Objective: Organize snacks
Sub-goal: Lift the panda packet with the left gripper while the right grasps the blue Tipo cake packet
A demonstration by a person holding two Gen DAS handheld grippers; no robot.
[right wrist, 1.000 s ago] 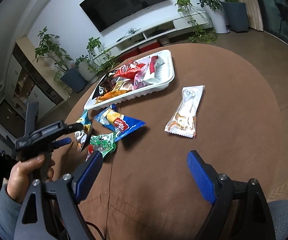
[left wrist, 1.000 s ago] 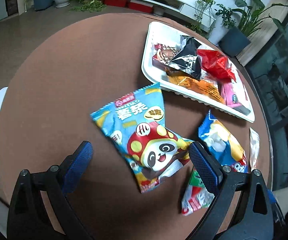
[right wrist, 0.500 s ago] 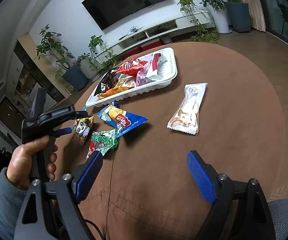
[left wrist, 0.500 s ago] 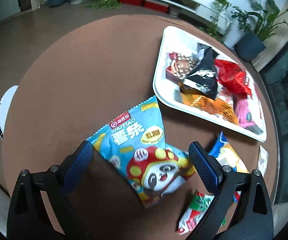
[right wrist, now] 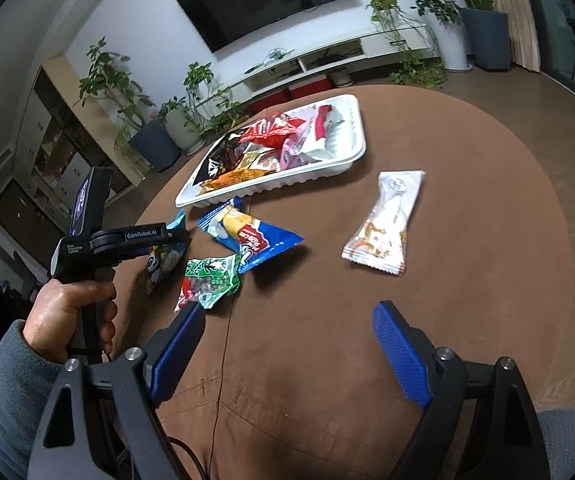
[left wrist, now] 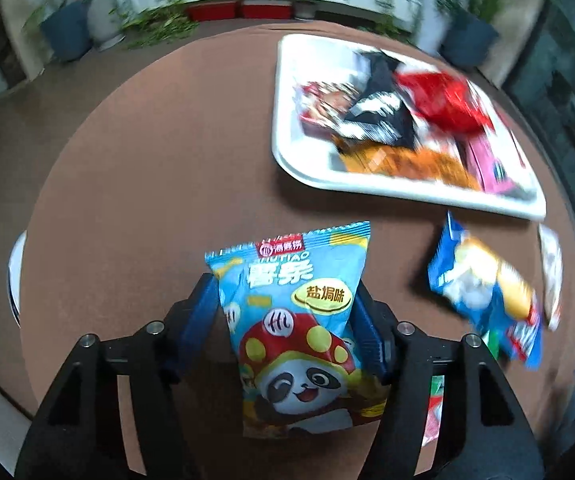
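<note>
Pinching the panda snack bag [left wrist: 295, 320], left fingers [left wrist: 201, 312]; right fingers [right wrist: 397, 346] apart.

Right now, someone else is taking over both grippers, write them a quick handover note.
Left gripper: shut on the panda snack bag, held between its fingers above the table.
Right gripper: open, holding nothing, over the near side of the table.
White tray: already holds several snacks.
Loose on the table: blue packet, green packet, white packet.
Done: panda bag grasped.
Left: put it in the tray, then likely the three loose packets.
</note>
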